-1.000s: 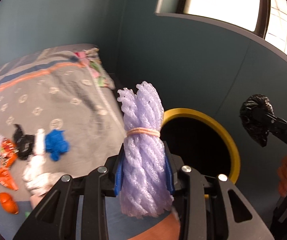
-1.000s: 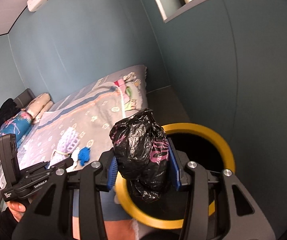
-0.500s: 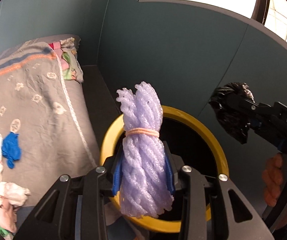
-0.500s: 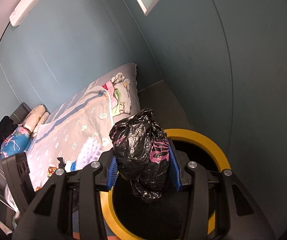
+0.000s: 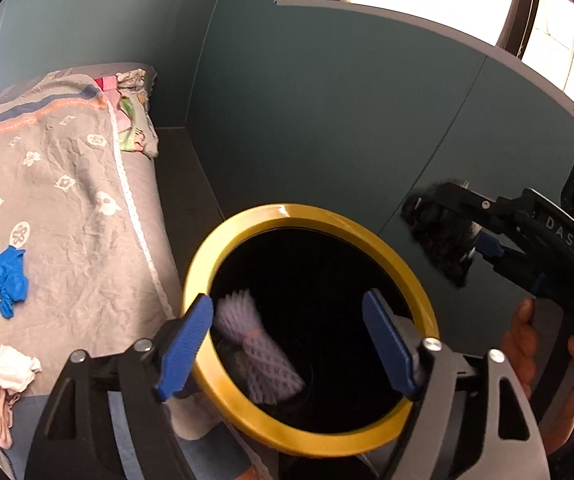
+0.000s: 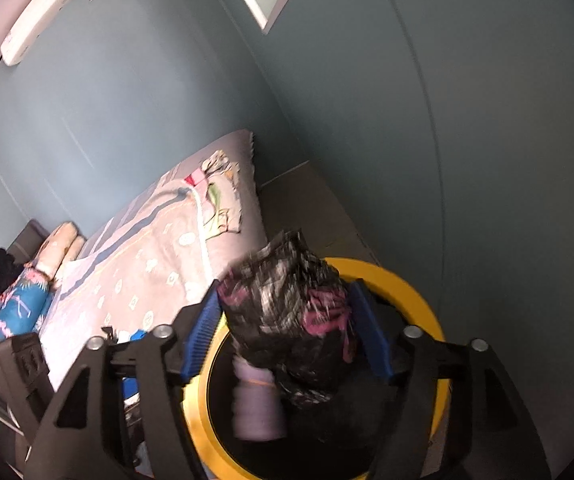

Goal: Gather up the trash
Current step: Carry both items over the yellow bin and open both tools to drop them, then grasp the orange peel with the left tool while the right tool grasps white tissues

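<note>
- Bed with grey patterned blanket, left of the bin; on it a crumpled blue glove and white crumpled tissues.
- Teal wall panel behind the bin; nothing blocks the bin's mouth.
- Round bin with yellow rim and black inside, on the floor beside the bed.
- Lilac foam-net bundle tied with a rubber band: blurred, loose inside the bin's mouth, touching neither blue pad.
- Left gripper: fingers wide apart and opening, above the bin.
- Crumpled black plastic bag with pink print: blurred, between the right gripper's blue pads over the bin; jaws opening, pads look clear of it.
</note>
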### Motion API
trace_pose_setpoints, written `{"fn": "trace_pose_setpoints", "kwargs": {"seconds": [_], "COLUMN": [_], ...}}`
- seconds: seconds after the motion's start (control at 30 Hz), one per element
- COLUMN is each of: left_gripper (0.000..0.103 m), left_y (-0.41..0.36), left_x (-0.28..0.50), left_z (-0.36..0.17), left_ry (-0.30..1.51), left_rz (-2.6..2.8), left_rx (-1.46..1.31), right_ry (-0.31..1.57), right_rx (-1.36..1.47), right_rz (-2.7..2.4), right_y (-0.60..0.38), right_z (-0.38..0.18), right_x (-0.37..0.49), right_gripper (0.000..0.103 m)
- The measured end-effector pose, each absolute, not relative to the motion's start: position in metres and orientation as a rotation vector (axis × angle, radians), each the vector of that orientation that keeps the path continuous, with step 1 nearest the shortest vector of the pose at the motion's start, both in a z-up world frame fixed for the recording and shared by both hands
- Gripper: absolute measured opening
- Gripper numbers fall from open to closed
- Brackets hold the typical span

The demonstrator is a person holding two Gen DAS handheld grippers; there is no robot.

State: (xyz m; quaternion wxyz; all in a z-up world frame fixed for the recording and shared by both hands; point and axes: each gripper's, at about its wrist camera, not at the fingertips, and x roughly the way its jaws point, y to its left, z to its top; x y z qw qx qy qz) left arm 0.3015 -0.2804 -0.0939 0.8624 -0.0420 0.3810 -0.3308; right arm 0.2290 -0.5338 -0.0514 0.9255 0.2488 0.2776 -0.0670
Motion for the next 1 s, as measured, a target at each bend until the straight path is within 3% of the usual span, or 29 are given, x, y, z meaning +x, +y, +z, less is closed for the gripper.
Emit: {"fn": "trace_pose_setpoints", "kwargs": {"seconds": [0.1, 0.33, 1.0], "left_gripper": [0.086, 0.09, 0.095], "left_y": [-0.268, -0.217, -0.01], "left_x": [0.298, 0.293, 0.279], "left_z": [-0.088, -0.068, -0.043], "left_ry": [0.784, 0.722, 0.589], "left_rz": [-0.673, -0.584, -0.16], "left_rx": [-0.096, -0.138, -0.128], "right_ry": [0.568, 0.567, 0.452], "right_rx": [0.512, 0.506, 0.226], "right_rz": [-0.16, -0.146, 0.099], "right_y": [-0.534, -0.517, -0.331], "right_z": [-0.049, -0.042, 0.01], "right_x": [0.229, 0.229, 0.24], "right_gripper": [0.073, 0.074, 0.078]}}
